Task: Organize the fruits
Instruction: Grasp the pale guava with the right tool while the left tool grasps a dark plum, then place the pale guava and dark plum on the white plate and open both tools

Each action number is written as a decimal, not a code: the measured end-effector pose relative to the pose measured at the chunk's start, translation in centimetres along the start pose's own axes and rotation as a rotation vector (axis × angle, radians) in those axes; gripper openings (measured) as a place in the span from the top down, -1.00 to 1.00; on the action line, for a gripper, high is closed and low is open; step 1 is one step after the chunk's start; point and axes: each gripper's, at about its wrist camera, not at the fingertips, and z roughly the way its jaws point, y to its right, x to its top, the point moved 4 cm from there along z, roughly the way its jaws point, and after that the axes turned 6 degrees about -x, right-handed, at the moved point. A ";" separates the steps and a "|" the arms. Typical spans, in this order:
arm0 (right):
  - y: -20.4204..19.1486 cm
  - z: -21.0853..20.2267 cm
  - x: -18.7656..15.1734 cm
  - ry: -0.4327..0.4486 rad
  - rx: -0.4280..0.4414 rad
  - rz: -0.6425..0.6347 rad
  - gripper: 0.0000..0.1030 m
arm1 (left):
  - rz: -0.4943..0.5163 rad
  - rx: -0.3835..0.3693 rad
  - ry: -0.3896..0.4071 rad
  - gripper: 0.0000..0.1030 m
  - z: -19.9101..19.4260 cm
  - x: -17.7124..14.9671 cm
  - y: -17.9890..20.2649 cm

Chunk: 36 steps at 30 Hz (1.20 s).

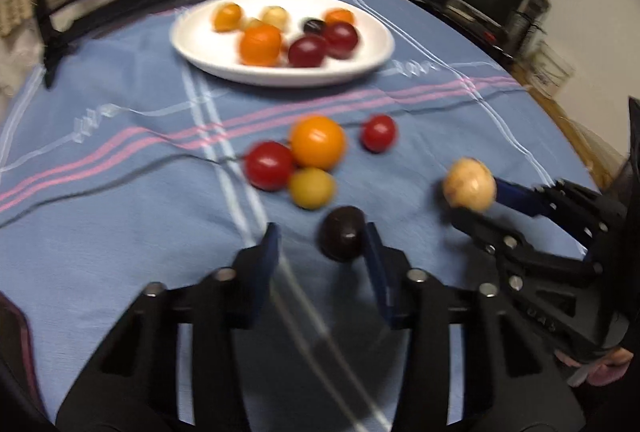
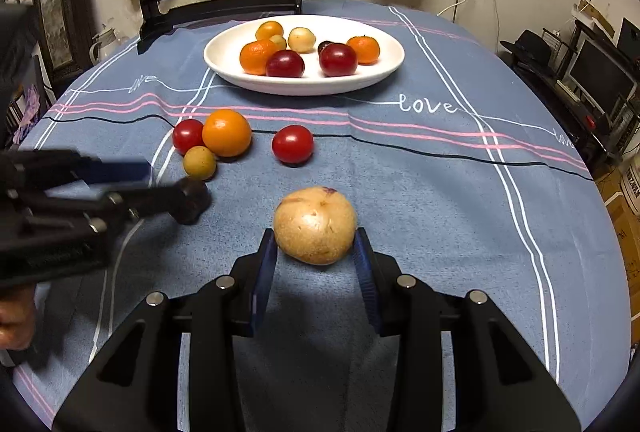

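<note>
The right gripper [image 2: 315, 246] has its jaws pressed on both sides of the tan fruit [image 2: 315, 225] near the desk's near edge — the white plate [image 2: 384, 73] lies straight ahead, toward the far edge — while the left gripper [image 1: 323, 242] stands open, a dark fruit [image 1: 343, 233] against its right jaw.

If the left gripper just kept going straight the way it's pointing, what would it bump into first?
Probably the dark plum: it lies just ahead of the left gripper, against the inner side of its right finger, with the jaws open. Beyond it sits the small yellow fruit. The blur leaves exact depth uncertain.
</note>
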 end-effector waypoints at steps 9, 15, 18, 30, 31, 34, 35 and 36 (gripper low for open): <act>0.9 0.0 -0.3 0.000 0.015 0.021 0.24 | 0.050 -0.046 0.015 0.27 0.6 -0.2 1.8; 1.0 0.1 -0.4 0.003 0.032 0.027 0.24 | 0.035 -0.010 -0.005 0.27 1.6 -0.1 1.2; 1.1 0.1 -0.4 0.003 0.040 0.030 0.24 | 0.038 0.004 -0.010 0.27 2.1 -0.2 1.2; 1.5 0.2 -0.4 0.004 0.062 0.038 0.24 | 0.049 0.045 0.011 0.45 2.1 -0.4 1.2; 1.6 0.2 -0.4 0.005 0.061 0.039 0.24 | 0.051 0.048 0.009 0.45 2.1 -0.4 1.3; 2.4 0.2 -0.2 0.015 0.036 0.037 0.24 | 0.059 0.028 0.003 0.45 1.5 -0.2 1.6; 2.6 0.2 0.1 0.017 0.024 0.035 0.24 | 0.067 0.020 0.007 0.45 1.2 0.1 1.8; 3.1 0.3 0.5 0.023 0.006 0.033 0.24 | 0.084 0.020 0.019 0.45 0.6 0.8 1.9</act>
